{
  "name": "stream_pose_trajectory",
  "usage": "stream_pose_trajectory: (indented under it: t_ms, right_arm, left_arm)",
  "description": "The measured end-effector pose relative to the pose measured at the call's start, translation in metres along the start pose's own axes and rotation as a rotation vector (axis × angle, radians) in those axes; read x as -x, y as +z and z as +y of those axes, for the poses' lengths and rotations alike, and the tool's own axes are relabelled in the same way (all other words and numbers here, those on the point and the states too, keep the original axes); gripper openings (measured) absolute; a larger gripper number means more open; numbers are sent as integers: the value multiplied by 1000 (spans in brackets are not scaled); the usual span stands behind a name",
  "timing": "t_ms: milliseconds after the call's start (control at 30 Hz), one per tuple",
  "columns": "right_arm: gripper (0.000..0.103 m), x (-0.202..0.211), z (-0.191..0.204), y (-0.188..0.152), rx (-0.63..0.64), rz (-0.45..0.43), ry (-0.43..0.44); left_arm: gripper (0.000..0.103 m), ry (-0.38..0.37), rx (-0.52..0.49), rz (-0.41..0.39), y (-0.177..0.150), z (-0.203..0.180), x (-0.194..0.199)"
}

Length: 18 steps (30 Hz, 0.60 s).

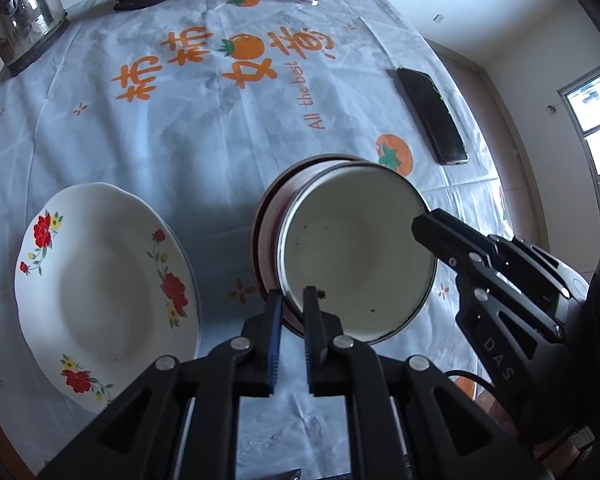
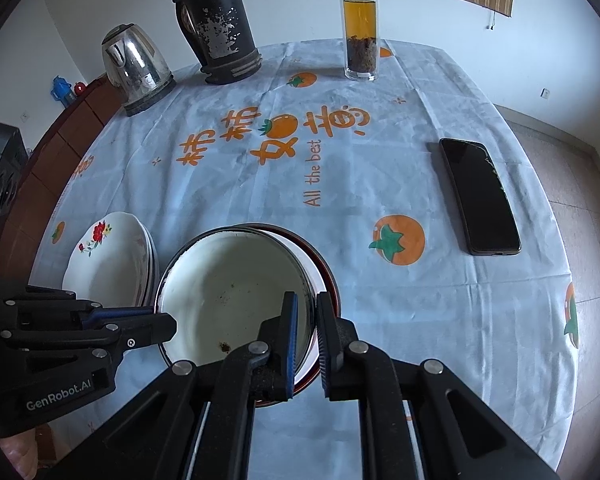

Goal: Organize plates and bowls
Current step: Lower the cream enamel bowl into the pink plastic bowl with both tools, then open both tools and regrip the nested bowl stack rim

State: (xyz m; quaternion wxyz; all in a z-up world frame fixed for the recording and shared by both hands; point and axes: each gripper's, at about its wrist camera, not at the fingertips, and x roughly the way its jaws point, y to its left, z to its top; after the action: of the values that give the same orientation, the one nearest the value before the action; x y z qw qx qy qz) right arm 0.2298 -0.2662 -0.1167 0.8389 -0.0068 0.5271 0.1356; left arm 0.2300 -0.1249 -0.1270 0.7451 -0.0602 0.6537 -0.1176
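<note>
A white enamel bowl [image 1: 356,252] with a dark rim sits nested in a red-sided bowl [image 1: 270,216]; both show in the right wrist view, the white bowl [image 2: 236,292] and the red one [image 2: 322,268]. My left gripper [image 1: 293,300] is shut on the white bowl's near-left rim, one finger inside, one outside. My right gripper [image 2: 306,308] is shut on its right rim; it enters the left wrist view [image 1: 420,226]. A stack of white floral plates [image 1: 104,292] lies left of the bowls, also in the right wrist view [image 2: 112,268].
A black phone [image 2: 480,196] lies to the right on the white printed tablecloth [image 2: 340,184]. At the far edge stand a steel kettle [image 2: 136,68], a black thermos [image 2: 220,24] and a glass tea bottle [image 2: 360,28].
</note>
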Motion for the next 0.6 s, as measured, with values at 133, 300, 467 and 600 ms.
stream_pose_trajectory:
  t_ms: [133,300,467,600]
  right_arm:
    - [11,-2,-1,0,-1,5,0]
    - [11,-5,-2,-1,-3,8,1]
    - [11,-7,-2,-1,-4,9,-1]
    - [12,-9,-2,-1,0,9,-3]
  left_arm:
    - [7,1,1,4,0,1,-2]
    - [7,7,-2,-2,0,1,-3]
    - [7,3,2,-5,1,2,-3]
    - [7,7,2,-8,2,2,-2]
